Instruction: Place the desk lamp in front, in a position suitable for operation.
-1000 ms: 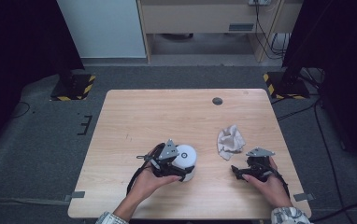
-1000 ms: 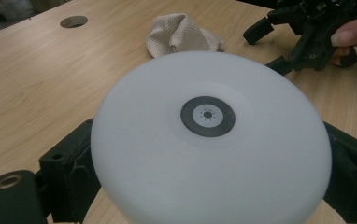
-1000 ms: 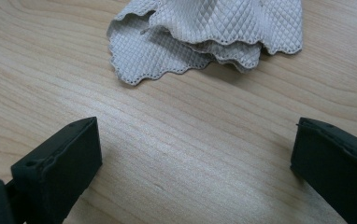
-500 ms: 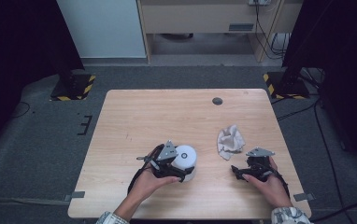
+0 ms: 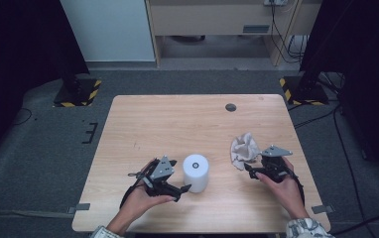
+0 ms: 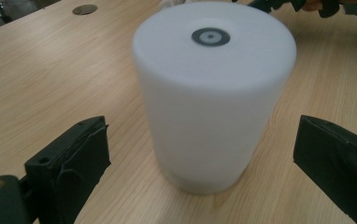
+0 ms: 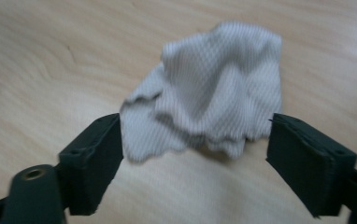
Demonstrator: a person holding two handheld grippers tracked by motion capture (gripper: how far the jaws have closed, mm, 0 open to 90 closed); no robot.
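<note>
A light wooden table [image 5: 177, 124] is being viewed from above, with a person's two forearms coming in from the near edge, each hand gripping a black two-jaw gripper.

The left gripper [image 5: 180, 189] is being held just beside a white cylinder [image 5: 196, 172], which is standing upright near the middle of the table's near half. In the left gripper view, the white cylinder [image 6: 214, 93] is being framed by the two black jaws, which are being kept spread wide — a gap of bare wood is showing on each side, so the pads are not pressing on it. A small dark ring is marking the centre of its flat top.

The right gripper [image 5: 249, 171] is being held at the near edge of a crumpled pale cloth [image 5: 243, 149], which is lying to the right of the cylinder and well apart from it. In the right gripper view, the cloth [image 7: 214, 93] is being reached by jaws that have just been closing — its lower edge is lying between the pads [image 7: 97, 154], though whether it is being pinched cannot be told.

A small dark round disc [image 5: 230, 107] is being seen near the table's far edge.
</note>
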